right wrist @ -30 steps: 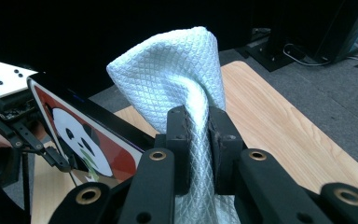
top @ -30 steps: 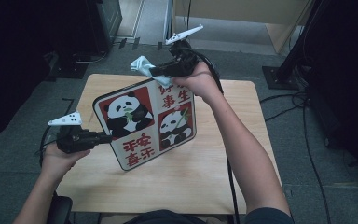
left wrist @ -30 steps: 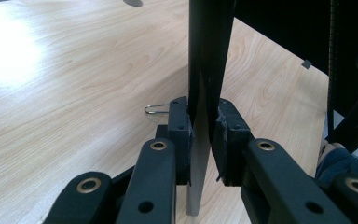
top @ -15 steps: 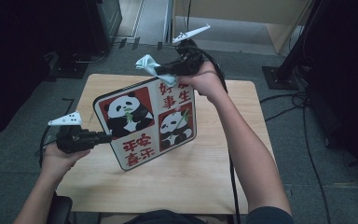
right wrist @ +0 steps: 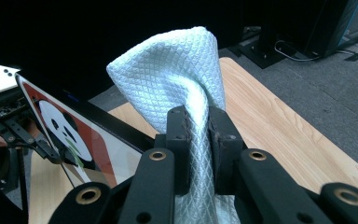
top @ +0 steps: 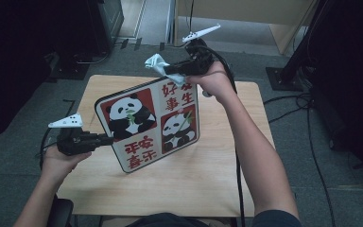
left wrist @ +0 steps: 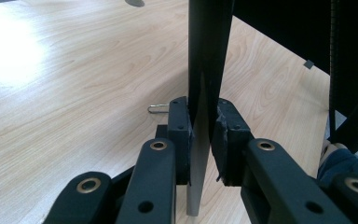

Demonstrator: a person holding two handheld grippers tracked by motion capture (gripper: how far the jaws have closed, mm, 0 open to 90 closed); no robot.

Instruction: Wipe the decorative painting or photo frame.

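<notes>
The left hand-held gripper (top: 105, 139) clamps the panda board (top: 149, 123) by its edge, tilted above the table (top: 208, 179). The right hand-held gripper (top: 174, 70) pinches the cloth (top: 157, 64) at the board's top edge. Wiping should go best with light, even strokes while the left grip stays firm.

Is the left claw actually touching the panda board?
Touching. The left gripper view shows the left claw with both pads pressed against the panda board's edge, no gap on either side.

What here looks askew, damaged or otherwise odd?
Nothing stands out. The panda board is tilted only because the left gripper clamps its edge, while the right gripper pinches a pale cloth at its top corner.
</notes>
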